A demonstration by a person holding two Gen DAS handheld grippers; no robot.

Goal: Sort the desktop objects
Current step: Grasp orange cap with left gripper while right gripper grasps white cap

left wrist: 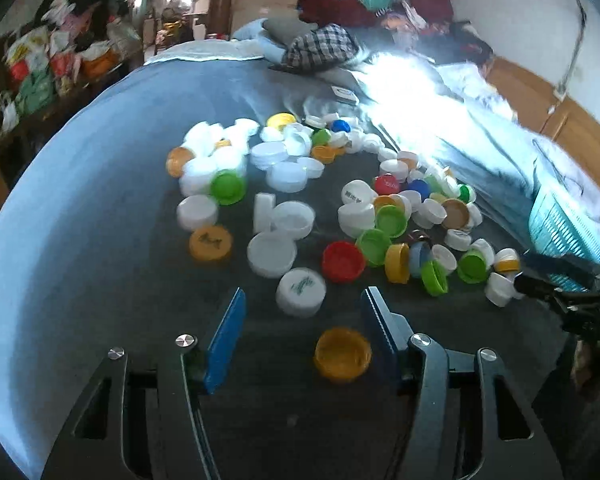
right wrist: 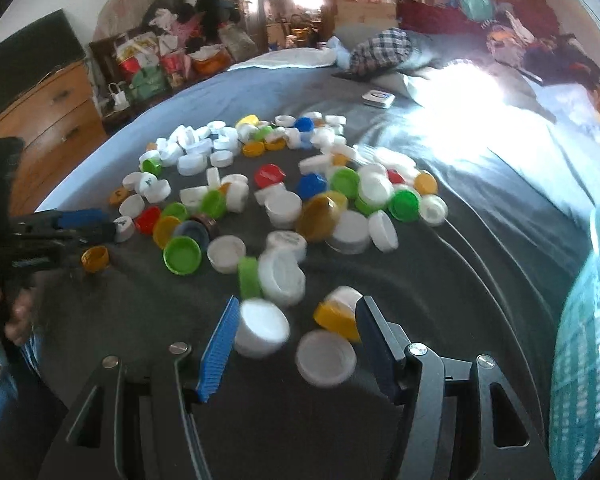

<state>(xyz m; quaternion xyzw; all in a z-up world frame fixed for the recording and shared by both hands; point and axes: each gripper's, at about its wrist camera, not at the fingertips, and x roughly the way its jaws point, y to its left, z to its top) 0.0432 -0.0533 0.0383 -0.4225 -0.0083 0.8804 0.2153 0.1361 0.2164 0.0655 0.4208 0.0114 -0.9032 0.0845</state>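
Observation:
Many plastic bottle caps (left wrist: 342, 262), white, green, orange, red and blue, lie scattered on a dark grey cloth (left wrist: 140, 280) spread over a bed. My left gripper (left wrist: 305, 292) hovers open over the near edge of the pile. An orange cap (left wrist: 343, 354) lies on the cloth between its blue pads, close to the right one, and a printed white cap (left wrist: 301, 292) sits just past the tips. My right gripper (right wrist: 299, 300) is open too. Two blurred white caps (right wrist: 262, 330) and a yellow cap (right wrist: 336, 318) lie loose between its fingers.
A teal slatted basket (right wrist: 584, 360) stands at the right edge of the bed. Pillows and a checked cloth (right wrist: 380, 52) lie at the far end, with a small white box (right wrist: 377, 99) near them. A wooden dresser (right wrist: 48, 120) is left of the bed.

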